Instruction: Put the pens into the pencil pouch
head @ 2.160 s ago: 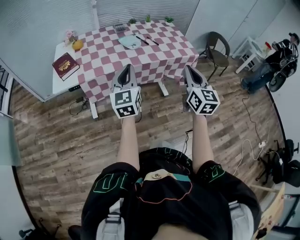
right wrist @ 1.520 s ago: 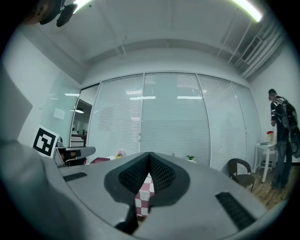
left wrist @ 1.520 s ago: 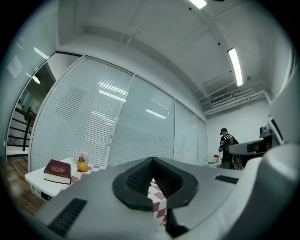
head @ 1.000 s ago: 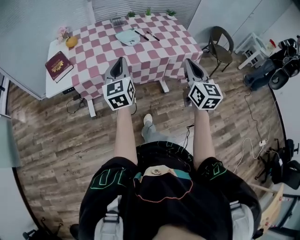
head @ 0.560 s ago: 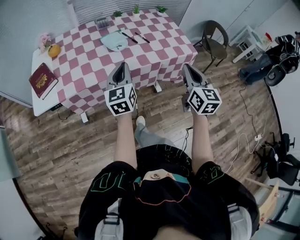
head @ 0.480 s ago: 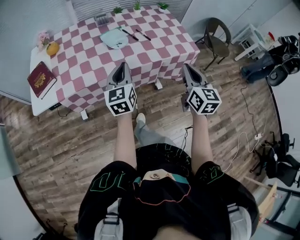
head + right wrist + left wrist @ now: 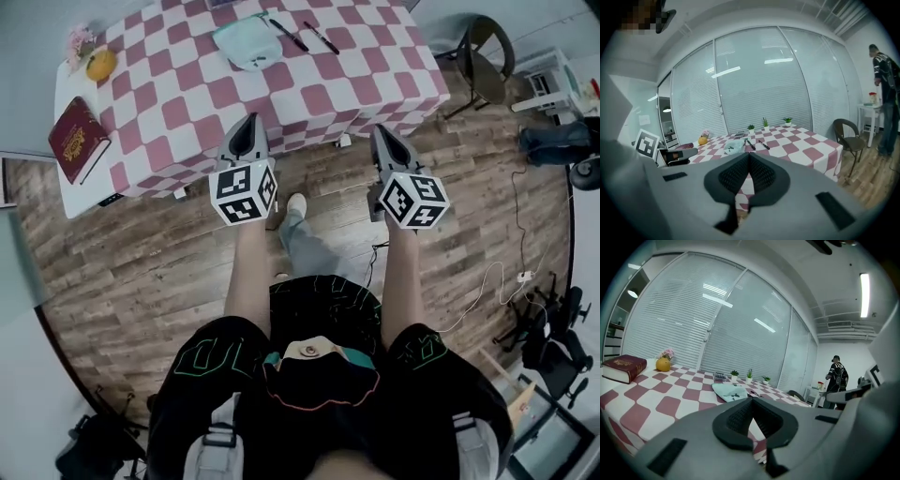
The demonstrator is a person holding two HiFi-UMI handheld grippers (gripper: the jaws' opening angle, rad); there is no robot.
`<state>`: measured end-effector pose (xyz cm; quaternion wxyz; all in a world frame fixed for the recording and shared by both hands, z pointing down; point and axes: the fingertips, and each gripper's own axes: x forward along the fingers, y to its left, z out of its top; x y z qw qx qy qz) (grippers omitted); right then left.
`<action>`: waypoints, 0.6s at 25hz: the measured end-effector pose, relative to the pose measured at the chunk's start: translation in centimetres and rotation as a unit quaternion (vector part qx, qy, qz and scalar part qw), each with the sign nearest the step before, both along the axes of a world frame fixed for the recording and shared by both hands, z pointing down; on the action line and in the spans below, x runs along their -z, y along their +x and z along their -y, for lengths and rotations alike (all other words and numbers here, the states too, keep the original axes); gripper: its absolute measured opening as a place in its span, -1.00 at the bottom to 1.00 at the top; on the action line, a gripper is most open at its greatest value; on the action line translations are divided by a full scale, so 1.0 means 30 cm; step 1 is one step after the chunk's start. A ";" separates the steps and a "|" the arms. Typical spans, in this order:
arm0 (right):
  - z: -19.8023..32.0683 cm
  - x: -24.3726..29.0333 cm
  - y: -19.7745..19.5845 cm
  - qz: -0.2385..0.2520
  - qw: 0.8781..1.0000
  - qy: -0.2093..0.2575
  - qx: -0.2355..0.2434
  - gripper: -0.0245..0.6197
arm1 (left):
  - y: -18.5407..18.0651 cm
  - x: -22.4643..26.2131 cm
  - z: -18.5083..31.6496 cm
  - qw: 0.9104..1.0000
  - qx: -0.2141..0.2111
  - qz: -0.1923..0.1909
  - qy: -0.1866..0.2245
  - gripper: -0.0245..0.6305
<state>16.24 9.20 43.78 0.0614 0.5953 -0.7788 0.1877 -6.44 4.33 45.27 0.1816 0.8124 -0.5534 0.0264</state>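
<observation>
A pale teal pencil pouch [image 7: 248,42] lies at the far side of the pink-and-white checked table [image 7: 309,94]. Two dark pens [image 7: 289,35] [image 7: 322,37] lie just right of it. My left gripper [image 7: 250,120] and right gripper [image 7: 380,131] hover side by side at the table's near edge, well short of pouch and pens. Both are shut with nothing in them. The left gripper view shows its closed tips [image 7: 751,400] with the pouch [image 7: 731,391] beyond. In the right gripper view the closed tips [image 7: 749,154] point at the pouch [image 7: 735,146] and pens [image 7: 751,144].
A red book [image 7: 78,139], an orange [image 7: 100,64] and small flowers [image 7: 77,37] sit at the table's left end. Three small potted plants [image 7: 749,374] line its far edge. A dark chair [image 7: 487,47] stands to the right, and a person [image 7: 834,380] beyond it.
The table has drawn closer and larger in the head view, its near edge now at the gripper tips. Both grippers have dropped lower and stayed shut and empty.
</observation>
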 end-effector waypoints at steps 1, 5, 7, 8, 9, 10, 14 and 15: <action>0.034 -0.014 -0.001 0.007 1.000 -0.004 0.000 -0.92 | -0.006 -0.009 0.025 1.000 0.002 0.004 -0.004 -0.94; 0.174 -0.051 -0.024 0.027 0.999 -0.008 0.015 -0.92 | -0.008 -0.031 0.137 1.000 0.007 0.019 -0.014 -0.93; 0.243 -0.064 -0.023 0.031 0.999 -0.012 0.023 -0.92 | 0.004 -0.032 0.195 1.000 0.008 0.025 -0.016 -0.93; 0.278 -0.069 -0.019 0.034 0.999 -0.013 0.024 -0.92 | 0.008 -0.029 0.224 0.999 0.009 0.028 -0.017 -0.93; 0.312 -0.072 -0.016 0.038 0.999 -0.014 0.025 -0.92 | 0.007 -0.025 0.252 0.999 0.010 0.032 -0.017 -0.93; 0.344 -0.073 -0.015 0.042 0.999 -0.015 0.027 -0.92 | 0.002 -0.019 0.278 0.999 0.012 0.036 -0.018 -0.93; 0.474 -0.039 -0.015 0.062 0.997 -0.006 0.037 -0.92 | -0.019 0.022 0.363 0.999 0.030 0.040 -0.014 -0.93; 0.502 -0.031 -0.022 0.068 0.997 -0.003 0.039 -0.92 | -0.018 0.031 0.376 0.999 0.031 0.040 -0.012 -0.93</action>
